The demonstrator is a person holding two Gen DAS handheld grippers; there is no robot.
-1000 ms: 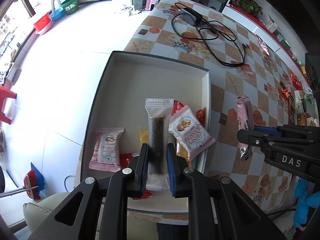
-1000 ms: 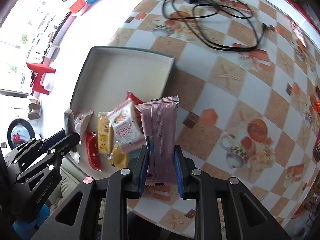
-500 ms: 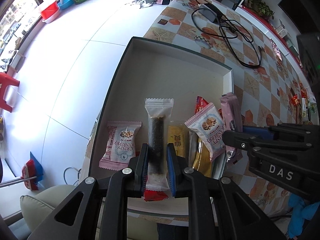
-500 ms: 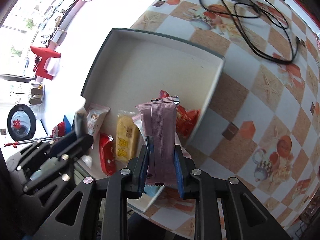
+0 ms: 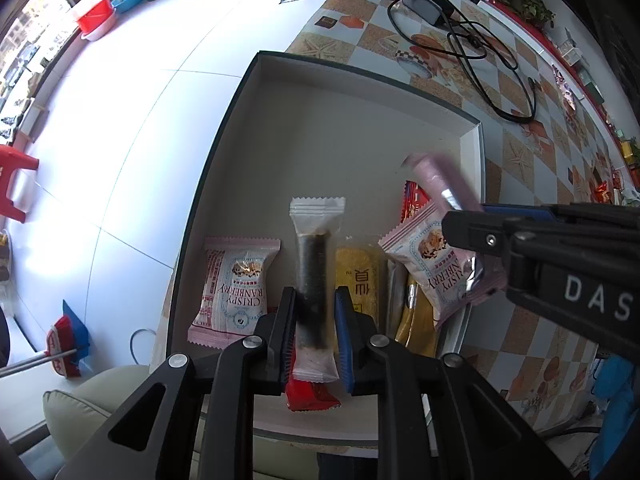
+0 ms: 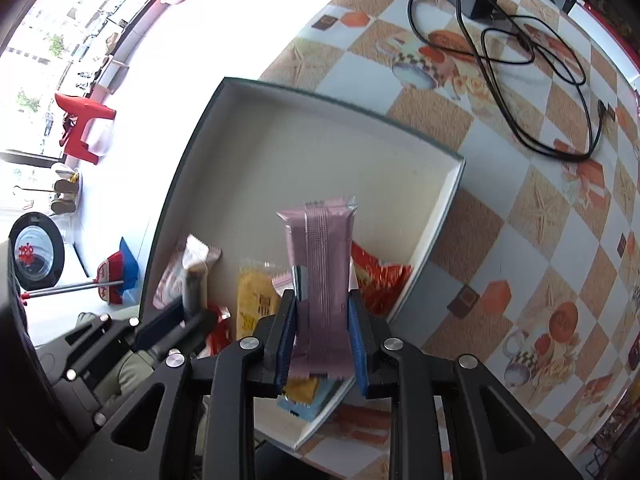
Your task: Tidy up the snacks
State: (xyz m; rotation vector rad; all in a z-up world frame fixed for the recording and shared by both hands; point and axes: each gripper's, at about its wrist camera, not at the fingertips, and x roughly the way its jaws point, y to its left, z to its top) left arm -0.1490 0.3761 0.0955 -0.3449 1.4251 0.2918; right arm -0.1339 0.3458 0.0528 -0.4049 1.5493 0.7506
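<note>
A shallow white box with a dark rim stands at the table's edge and holds several snack packs along its near side. My left gripper is shut on a clear-wrapped dark snack bar and holds it over the box, between a pink Crispy Cranberry pack and a yellow pack. My right gripper is shut on a pink snack bar and holds it over the box's near right part. That pink snack bar also shows in the left wrist view, above a second cranberry pack.
A black charger and cable lie on the checkered tablecloth beyond the box. A red pack lies by the box's right wall. The far half of the box shows bare floor. A red stool stands on the floor to the left.
My right gripper has carried the pink bar leftward from over the table to over the box. My left gripper still holds the dark bar and has drawn closer to the box.
</note>
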